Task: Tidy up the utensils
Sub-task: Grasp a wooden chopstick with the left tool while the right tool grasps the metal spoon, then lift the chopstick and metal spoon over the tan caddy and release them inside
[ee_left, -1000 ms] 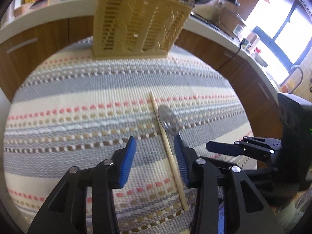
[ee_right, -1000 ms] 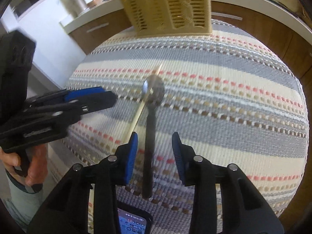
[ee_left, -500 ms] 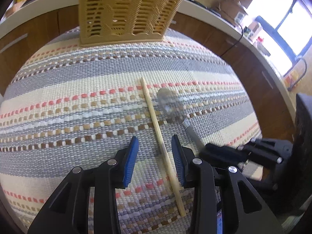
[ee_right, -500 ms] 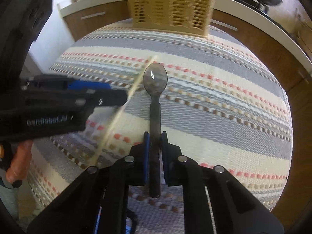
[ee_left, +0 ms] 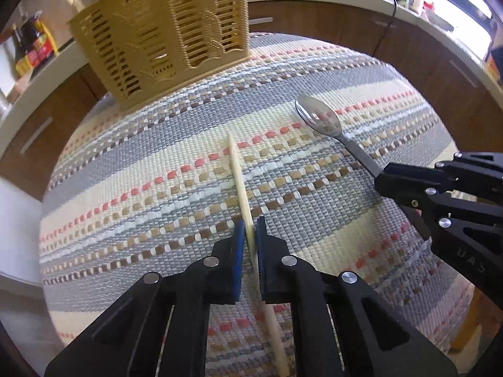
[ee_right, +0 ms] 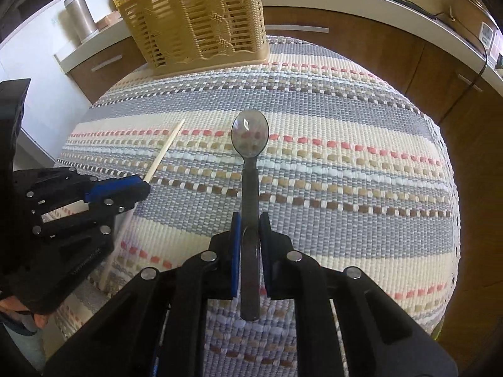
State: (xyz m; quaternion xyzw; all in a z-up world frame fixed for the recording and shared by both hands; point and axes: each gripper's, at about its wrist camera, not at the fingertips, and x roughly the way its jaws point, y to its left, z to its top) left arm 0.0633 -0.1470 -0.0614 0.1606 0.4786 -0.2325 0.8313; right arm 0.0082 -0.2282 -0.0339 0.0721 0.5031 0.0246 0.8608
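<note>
The left gripper [ee_left: 248, 235] fingers pinch the chopstick [ee_left: 239, 182] above the striped cloth [ee_left: 157, 163]. The right gripper [ee_right: 250, 229] fingers pinch the spoon [ee_right: 250, 144] handle, bowl pointing toward the utensil basket [ee_right: 201, 22] on the desk.

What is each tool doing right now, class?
Left tool: closed on the chopstick.
Right tool: closed on the spoon.
</note>
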